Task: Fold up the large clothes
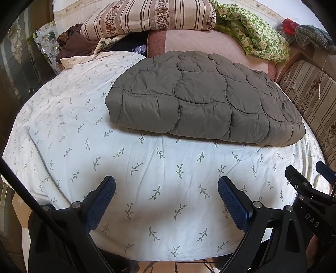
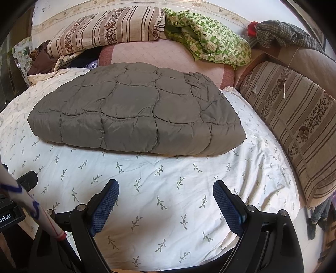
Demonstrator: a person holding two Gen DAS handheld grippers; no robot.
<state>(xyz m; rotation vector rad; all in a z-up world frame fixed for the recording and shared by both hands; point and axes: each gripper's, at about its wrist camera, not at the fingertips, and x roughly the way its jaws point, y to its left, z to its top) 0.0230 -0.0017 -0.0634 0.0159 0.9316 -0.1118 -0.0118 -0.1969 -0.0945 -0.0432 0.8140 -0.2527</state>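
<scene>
1. On the bed, a white sheet [image 1: 147, 168] with a green sprig print covers the near half, faintly creased.
2. Grey quilted garment [image 1: 201, 100] lies folded into a thick, roughly rectangular bundle on the sheet, toward the far side and ahead of both tools; same bundle in the right wrist view [image 2: 136, 113].
3. Left gripper [image 1: 167, 196]: jaws spread wide, nothing between them, held above bare sheet, well short of the bundle.
4. Right gripper [image 2: 166, 199]: jaws likewise spread, empty, above the sheet near the bed's front edge.
5. Behind the bundle: pink mattress pad [image 1: 210, 42], striped floral quilt [image 1: 147, 16], crumpled green patterned cloth [image 1: 252, 31].
6. Striped cushion [image 2: 294, 117] lines the right side.
</scene>
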